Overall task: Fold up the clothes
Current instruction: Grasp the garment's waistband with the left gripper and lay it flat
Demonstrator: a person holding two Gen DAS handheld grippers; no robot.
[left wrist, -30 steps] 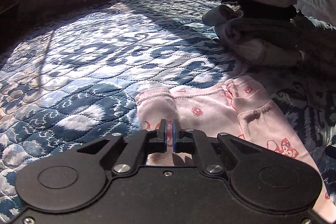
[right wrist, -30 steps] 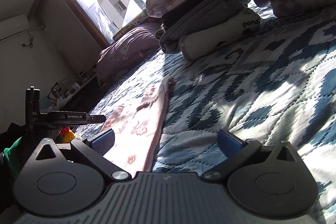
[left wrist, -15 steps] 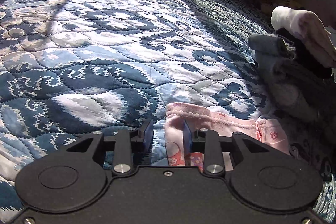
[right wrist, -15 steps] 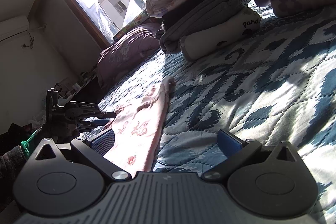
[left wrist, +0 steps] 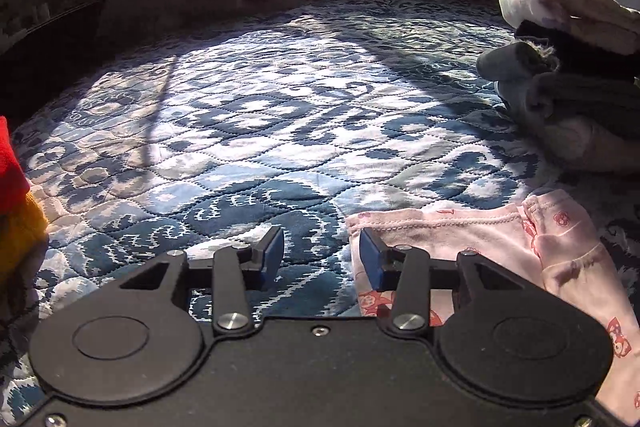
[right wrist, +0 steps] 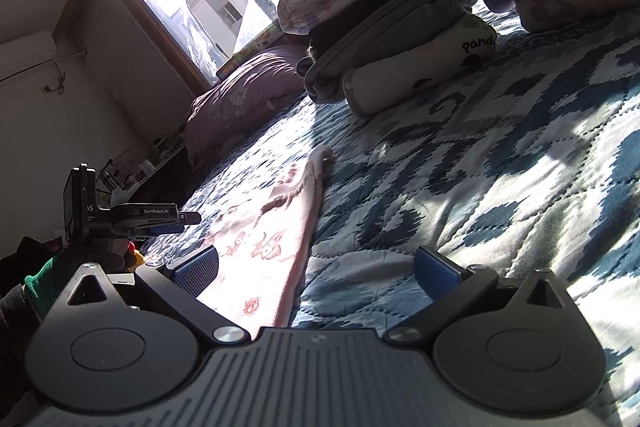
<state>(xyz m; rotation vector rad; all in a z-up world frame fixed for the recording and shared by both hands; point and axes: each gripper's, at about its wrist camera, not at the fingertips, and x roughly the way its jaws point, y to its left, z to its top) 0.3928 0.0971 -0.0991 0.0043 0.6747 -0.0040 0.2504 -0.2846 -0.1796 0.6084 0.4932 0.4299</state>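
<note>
Pink garment (left wrist: 472,239) flat on bed (left wrist: 280,131), mid-bed, near folded stack (left wrist: 572,75) toward far right edge. We note left gripper (left wrist: 320,259) half-wide, empty, right pad over garment corner. Right gripper (right wrist: 316,271) wide, empty, low at garment's other end. Risk: thin knit; pinch may snag quilt beneath or slip, skewing fold.

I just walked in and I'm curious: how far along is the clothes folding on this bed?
Done: a stack of folded clothes sits on the quilt. In hand: nothing is gripped; the left gripper and right gripper are both open, and the pink printed garment lies flat beside them. Left: that garment seems to need more folding and stacking.
</note>
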